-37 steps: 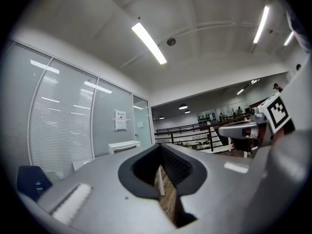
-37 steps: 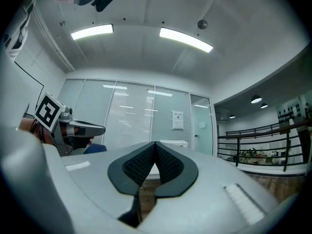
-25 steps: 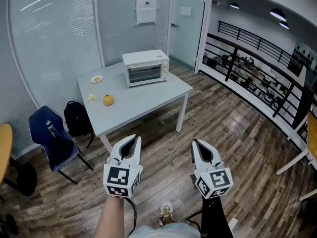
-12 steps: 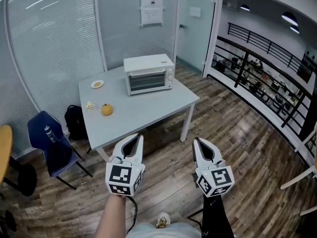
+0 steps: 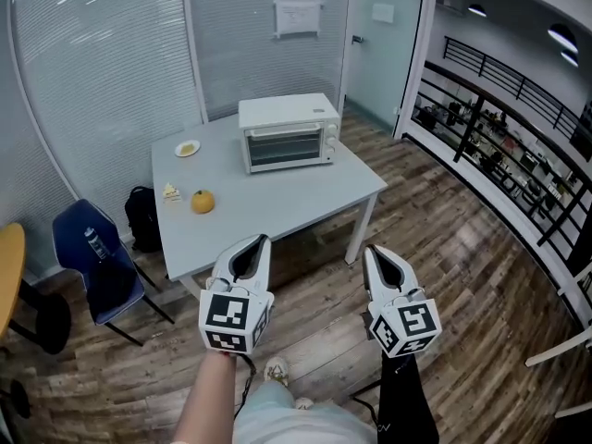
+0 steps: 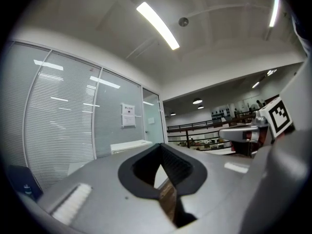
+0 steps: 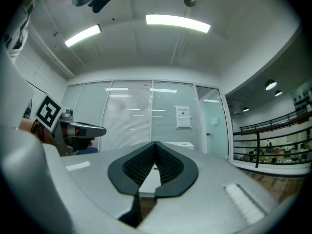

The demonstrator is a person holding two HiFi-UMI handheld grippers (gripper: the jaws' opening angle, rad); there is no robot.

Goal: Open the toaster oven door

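The left gripper [image 5: 263, 240] and the right gripper [image 5: 368, 249] are held side by side with a gap between them, both pointing forward and away from the body at about the same height. On each, the 2 jaws meet at the tips, leaving only a teardrop hollow behind the tips, with nothing in it. The left gripper's marker cube [image 5: 235, 320] sits at its rear end, above a bare forearm [image 5: 205, 403]. The right gripper's cube [image 5: 404, 327] sits above a dark sleeve [image 5: 403, 405].

Smooth matt grey on the table [image 5: 277, 202], glossy white metal on the oven [image 5: 277, 111], shiny glass in its door [image 5: 282, 146], soft sheen over the wood-grain floor [image 5: 444, 276].
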